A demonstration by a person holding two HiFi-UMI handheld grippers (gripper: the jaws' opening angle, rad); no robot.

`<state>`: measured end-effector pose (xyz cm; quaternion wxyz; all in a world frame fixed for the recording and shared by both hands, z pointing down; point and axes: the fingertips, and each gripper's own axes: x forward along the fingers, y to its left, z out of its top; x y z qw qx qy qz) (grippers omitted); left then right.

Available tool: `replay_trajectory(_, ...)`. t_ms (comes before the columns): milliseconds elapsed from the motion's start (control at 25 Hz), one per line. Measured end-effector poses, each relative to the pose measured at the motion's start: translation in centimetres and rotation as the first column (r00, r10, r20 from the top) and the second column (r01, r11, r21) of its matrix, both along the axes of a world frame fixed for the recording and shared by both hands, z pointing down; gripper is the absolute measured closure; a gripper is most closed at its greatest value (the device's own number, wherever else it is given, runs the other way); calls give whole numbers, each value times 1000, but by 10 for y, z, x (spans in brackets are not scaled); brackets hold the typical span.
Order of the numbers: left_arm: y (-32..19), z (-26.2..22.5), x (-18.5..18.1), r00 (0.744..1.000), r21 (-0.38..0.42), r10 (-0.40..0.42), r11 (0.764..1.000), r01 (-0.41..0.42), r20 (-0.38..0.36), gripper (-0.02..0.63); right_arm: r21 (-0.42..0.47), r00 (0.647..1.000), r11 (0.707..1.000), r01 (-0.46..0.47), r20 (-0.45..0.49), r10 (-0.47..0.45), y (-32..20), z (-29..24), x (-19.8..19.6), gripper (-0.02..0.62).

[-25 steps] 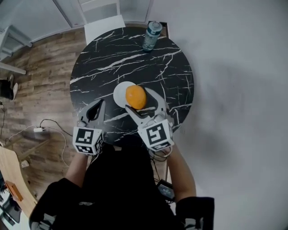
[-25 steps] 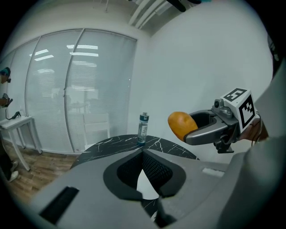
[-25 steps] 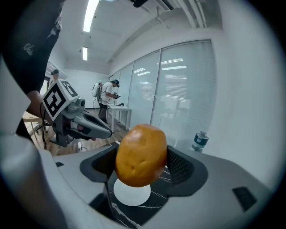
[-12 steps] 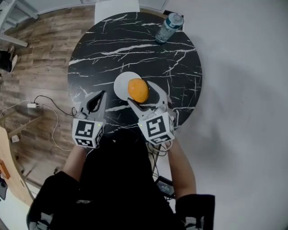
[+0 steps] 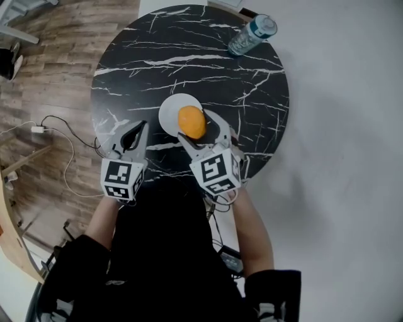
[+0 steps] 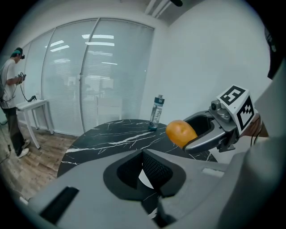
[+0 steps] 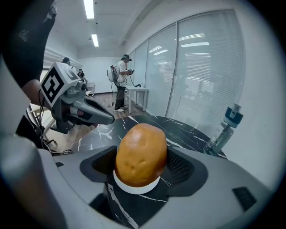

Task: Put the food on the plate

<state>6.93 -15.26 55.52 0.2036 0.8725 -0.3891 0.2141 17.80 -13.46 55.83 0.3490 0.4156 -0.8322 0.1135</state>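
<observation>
Nearest us, our left gripper (image 5: 140, 126) hangs over the near edge of the black marble table (image 5: 189, 56), jaws together on nothing. Our right gripper (image 5: 196, 127) clamps an orange-brown potato (image 5: 191, 121) over the white plate (image 5: 168, 113). A water bottle (image 5: 252, 34) stands at the far rim.

A round black marble desk (image 5: 189, 69) with white veins is standing on a wooden plank floor (image 5: 50, 75); a white cable (image 5: 38, 129) is trailing over the planks; a plain white wall (image 6: 201, 58) is rising behind; glass partitions (image 6: 107, 76) with lowered blinds are reflecting light; ceiling strip lights (image 7: 89, 9) are glowing; a small white table (image 6: 38, 105) is standing beside the glass.
</observation>
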Motion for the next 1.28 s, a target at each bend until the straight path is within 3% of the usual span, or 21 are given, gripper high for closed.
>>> replay_trajectory(320,2,27,-15,999,-34,-38,999,39,38,606,-55,994,995,79,-71,-83,-8,36,-8,255)
replay_trajectory(720,7,57,-20,998,-85,-41,995,46,55,606,-122,946,972,202,-233,-226,-14,79,-11,255)
replay_trajectory(1000,11,67,-20,997,-107,-20,994,28,73,606,-189,918,950,250,-265,-294,-8,105,-16,255)
replay_trajectory(1280,16,73,-24,996,-127,-5,992,16,87,606,-219,915,943,249,-265,-303,-10,117,-18,255)
